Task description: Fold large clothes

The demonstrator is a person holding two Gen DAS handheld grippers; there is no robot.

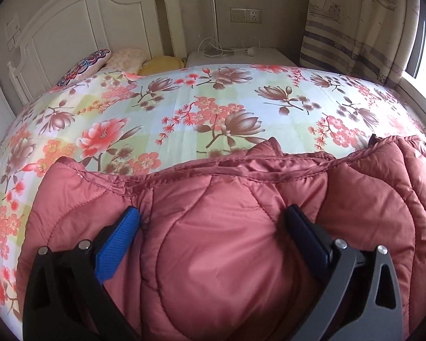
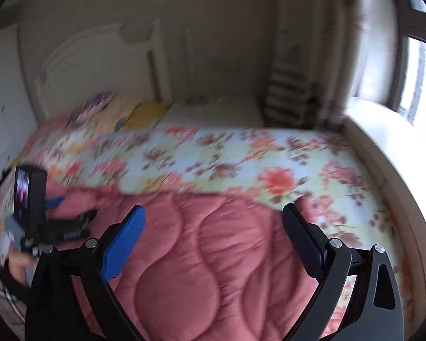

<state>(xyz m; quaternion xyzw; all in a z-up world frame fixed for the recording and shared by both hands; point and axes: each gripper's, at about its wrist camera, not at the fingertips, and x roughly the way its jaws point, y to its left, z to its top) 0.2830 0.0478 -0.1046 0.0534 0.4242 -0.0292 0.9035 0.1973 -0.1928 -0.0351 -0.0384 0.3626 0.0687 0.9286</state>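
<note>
A quilted rust-pink padded garment [image 1: 227,227] lies spread on the bed [image 1: 184,108], over the near part of the flowered sheet, its stitched hem edge running across toward the headboard [image 1: 71,20] side. The left hand-held gripper [image 1: 213,216] hangs just above the garment with its jaws spread wide; the blue pads [image 1: 119,241] straddle a puffed panel of the cloth but do not press on it. In the right wrist view, which is blurred, the right hand-held gripper [image 2: 213,216] also stands wide apart above the garment, nearer the bed's window side, with nothing clamped between its pads. The left hand-held gripper shows there at the garment's far left edge, with part of a hand [image 2: 17,264] below it. Pillows [image 1: 99,62] sit against the headboard, well apart from the garment.
</note>
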